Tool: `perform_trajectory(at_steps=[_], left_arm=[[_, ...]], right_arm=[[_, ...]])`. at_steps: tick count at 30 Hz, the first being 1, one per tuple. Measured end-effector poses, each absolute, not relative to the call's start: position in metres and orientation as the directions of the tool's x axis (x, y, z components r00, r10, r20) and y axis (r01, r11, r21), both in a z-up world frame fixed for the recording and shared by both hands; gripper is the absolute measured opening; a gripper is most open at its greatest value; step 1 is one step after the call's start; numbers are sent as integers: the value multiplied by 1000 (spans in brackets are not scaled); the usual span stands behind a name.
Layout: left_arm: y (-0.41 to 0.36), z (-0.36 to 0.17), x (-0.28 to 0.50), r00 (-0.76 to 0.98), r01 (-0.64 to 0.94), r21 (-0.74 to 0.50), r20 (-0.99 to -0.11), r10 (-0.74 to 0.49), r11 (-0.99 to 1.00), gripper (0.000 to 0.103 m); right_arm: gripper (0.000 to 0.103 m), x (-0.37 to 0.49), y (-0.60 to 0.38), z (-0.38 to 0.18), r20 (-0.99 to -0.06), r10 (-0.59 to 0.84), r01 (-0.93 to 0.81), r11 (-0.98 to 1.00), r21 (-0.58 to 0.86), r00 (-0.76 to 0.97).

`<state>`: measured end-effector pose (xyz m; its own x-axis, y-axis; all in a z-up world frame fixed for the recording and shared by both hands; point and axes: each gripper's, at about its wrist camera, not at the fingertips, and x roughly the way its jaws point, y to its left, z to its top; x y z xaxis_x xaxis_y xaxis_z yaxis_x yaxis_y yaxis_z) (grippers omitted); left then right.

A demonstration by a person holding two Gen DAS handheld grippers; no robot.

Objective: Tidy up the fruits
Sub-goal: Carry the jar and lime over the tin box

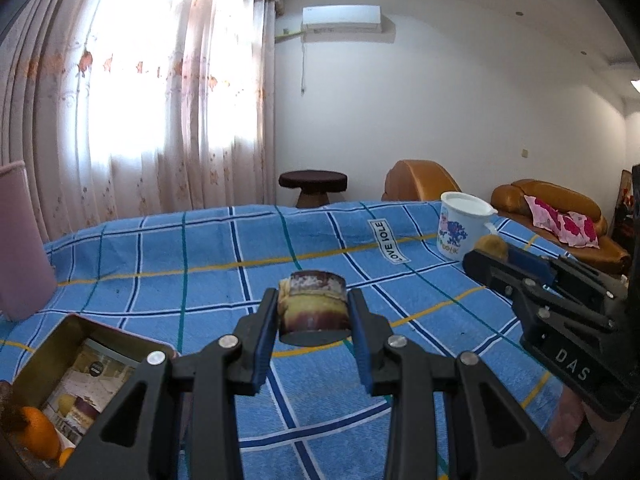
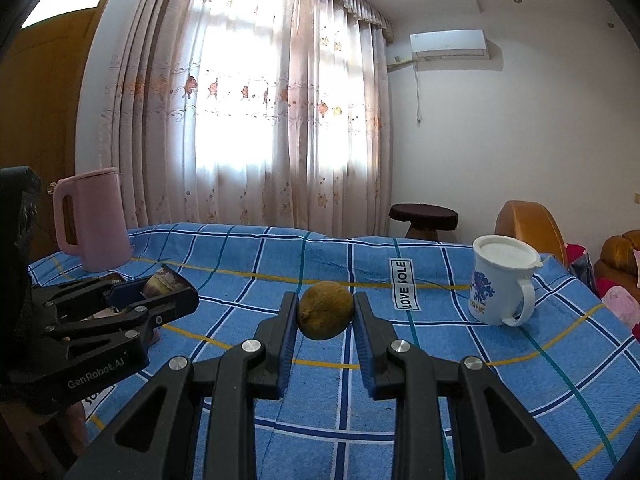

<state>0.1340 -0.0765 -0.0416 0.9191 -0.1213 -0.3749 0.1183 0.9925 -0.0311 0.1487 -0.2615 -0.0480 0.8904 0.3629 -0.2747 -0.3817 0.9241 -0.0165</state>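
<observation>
My left gripper [image 1: 313, 308] is shut on a short cut piece of sugarcane [image 1: 314, 304], purple and yellow, held above the blue checked cloth [image 1: 200, 264]. My right gripper [image 2: 325, 314] is shut on a round brown kiwi [image 2: 325, 315], also held above the cloth. In the left wrist view the right gripper [image 1: 490, 256] shows at the right with the kiwi [image 1: 491, 245] in it. In the right wrist view the left gripper [image 2: 160, 292] shows at the left holding the sugarcane piece [image 2: 166, 280]. A gold tin box [image 1: 72, 368] at lower left holds an orange [image 1: 40, 432].
A white mug with a lid [image 2: 502, 280] stands at the right on the cloth. A pink kettle [image 2: 94, 220] stands at the far left. Behind the table are a dark round stool [image 2: 423, 218], brown sofas [image 1: 560, 216] and curtains.
</observation>
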Motion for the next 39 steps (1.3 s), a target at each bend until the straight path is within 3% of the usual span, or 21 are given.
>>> perform_trajectory(at_steps=[22, 39], left_arm=[[-56, -41, 101, 919, 147, -69, -359, -162, 987, 36], [16, -28, 56, 921, 39, -109, -382, -78, 993, 36]], right_arm=[[29, 117, -246, -48, -277, 372, -397, 917, -38, 886], [29, 97, -143, -30, -303, 585, -620, 785, -23, 752]])
